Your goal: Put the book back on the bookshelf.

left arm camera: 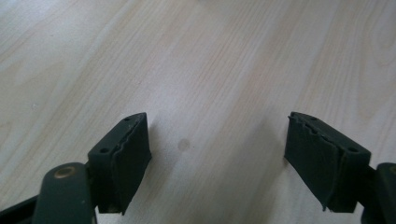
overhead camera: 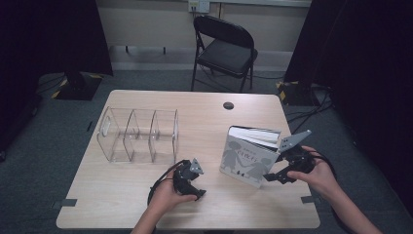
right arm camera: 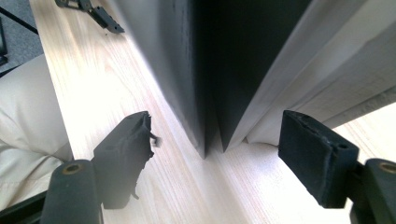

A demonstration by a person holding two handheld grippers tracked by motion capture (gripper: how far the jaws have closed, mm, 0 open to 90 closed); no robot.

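Book [overhead camera: 248,156] upright on table [overhead camera: 146,195], right of centre, spine toward right gripper [overhead camera: 278,171], pages fanned toward far edge. Jaws wide apart around spine, not pressing. Left gripper [left arm camera: 217,154] open over bare wood.

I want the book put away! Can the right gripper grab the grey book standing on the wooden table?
Probably yes. The right gripper is open right at the grey book, whose lower edge sits between the jaws, with nothing blocking on the wooden table.
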